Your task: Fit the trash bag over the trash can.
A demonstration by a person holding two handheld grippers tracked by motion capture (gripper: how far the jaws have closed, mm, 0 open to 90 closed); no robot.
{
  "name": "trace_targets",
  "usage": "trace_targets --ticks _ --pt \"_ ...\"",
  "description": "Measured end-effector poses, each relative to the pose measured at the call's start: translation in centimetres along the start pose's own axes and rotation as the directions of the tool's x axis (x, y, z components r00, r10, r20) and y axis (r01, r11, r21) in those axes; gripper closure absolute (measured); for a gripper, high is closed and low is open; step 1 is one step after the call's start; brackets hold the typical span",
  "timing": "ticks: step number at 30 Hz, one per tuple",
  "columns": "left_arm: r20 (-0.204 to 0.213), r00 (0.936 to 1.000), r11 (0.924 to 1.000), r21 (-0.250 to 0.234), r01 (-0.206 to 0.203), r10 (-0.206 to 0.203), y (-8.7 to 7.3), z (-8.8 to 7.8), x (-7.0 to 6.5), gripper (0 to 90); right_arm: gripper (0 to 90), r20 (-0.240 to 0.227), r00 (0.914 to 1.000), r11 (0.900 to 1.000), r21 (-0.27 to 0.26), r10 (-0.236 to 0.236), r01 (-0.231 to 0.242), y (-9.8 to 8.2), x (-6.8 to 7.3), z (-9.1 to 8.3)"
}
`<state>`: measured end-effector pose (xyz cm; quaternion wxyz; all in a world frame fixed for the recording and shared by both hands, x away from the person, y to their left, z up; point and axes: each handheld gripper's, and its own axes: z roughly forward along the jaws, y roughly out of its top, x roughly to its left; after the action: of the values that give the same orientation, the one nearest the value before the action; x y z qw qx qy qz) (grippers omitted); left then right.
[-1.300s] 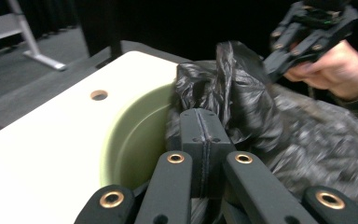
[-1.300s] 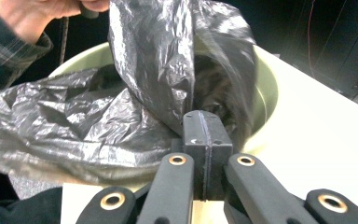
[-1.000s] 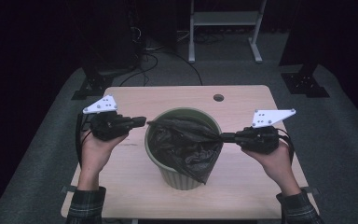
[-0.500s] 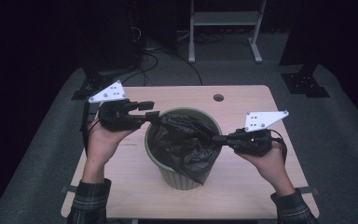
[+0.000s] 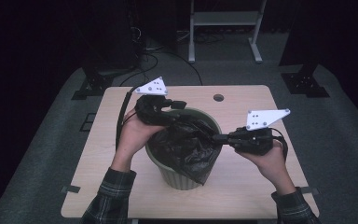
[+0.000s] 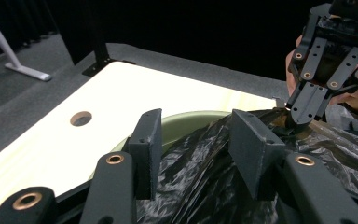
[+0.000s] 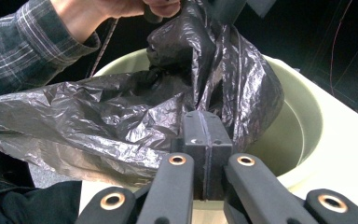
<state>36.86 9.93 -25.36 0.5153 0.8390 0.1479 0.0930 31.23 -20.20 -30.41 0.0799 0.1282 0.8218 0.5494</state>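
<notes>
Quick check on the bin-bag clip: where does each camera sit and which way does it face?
High view: above the person's side, looking forward and down at the table; both forearms, left gripper, right gripper.
Left gripper view: rides on the left gripper, open jaws over the bin; right gripper beyond.
Right gripper view: rides on the right gripper, jaws shut on the black bag; plaid sleeve beyond.
All three views share the bag and bin.
</notes>
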Motion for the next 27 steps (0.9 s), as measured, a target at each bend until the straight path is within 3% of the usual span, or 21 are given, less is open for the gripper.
trace_targets --ticks 4,6,10,11,20,27 --pt "0.018 0.9998 0.9997 0.024 -0.009 0.009 -0.2 0.8 -0.1 53.8 90.0 0.001 1.0 1.0 -0.005 -0.002 0.002 0.0 -0.1 -0.1" --pt "0.014 0.9997 0.9987 0.047 -0.018 0.017 -0.3 1.2 -0.2 58.4 90.0 -0.001 1.0 1.0 -0.008 -0.002 0.002 0.0 -0.1 -0.1" --pt "-0.001 0.9987 0.994 0.096 -0.051 0.052 -0.6 1.6 -0.4 87.4 90.0 -0.005 1.0 1.0 -0.014 0.001 -0.002 0.1 -0.1 -0.1" --pt "-0.009 0.9988 0.994 0.099 -0.046 0.047 -0.6 1.5 -0.3 90.0 90.0 -0.004 1.0 1.0 -0.013 0.001 -0.001 0.1 -0.1 -0.1" --pt "-0.112 0.9935 0.9995 0.016 0.025 -0.023 -2.2 -3.1 1.4 90.0 90.0 0.031 0.9994 1.0 -0.012 0.012 -0.012 -0.2 -0.4 -1.4" --pt "-0.197 0.9767 0.9961 -0.043 0.077 -0.084 -4.5 -7.8 2.2 90.0 90.0 0.068 0.9975 1.0 0.003 0.018 -0.019 -0.7 -0.6 -2.7"
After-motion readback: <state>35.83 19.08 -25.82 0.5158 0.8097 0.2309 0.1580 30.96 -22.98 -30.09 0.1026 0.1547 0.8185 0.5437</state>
